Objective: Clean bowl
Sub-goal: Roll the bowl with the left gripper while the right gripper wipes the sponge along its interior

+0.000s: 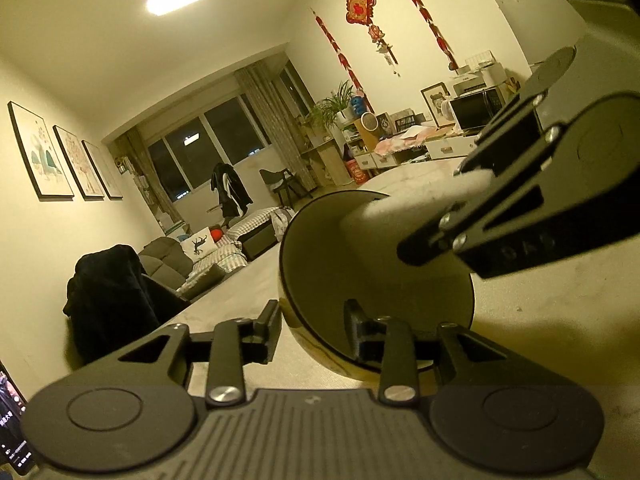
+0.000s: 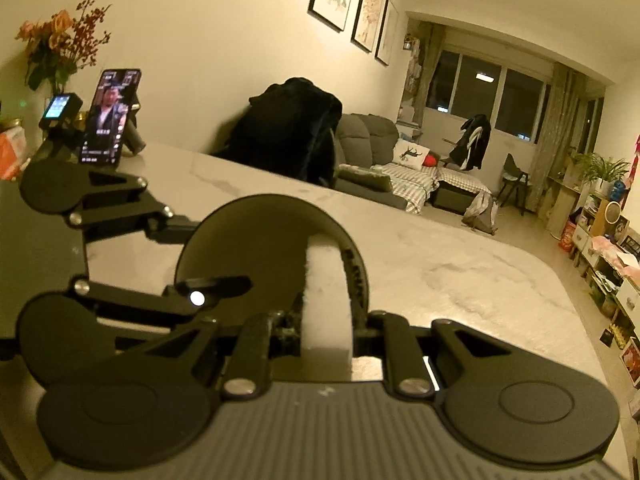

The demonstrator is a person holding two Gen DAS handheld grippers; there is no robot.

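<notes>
A dark bowl with a golden outside stands tipped on its edge on the pale marble table. My left gripper straddles the bowl's rim: one finger lies outside the wall, the other stands inside it with a gap, so the jaws are open. In the right wrist view the bowl faces me, with the left gripper at its left rim. My right gripper is shut on a white sponge that reaches into the bowl. The left wrist view shows the sponge and right gripper entering from the right.
A phone on a stand, a small device with a lit screen, a vase of flowers and an orange box stand at the table's far left. A chair draped with a dark coat is behind the table.
</notes>
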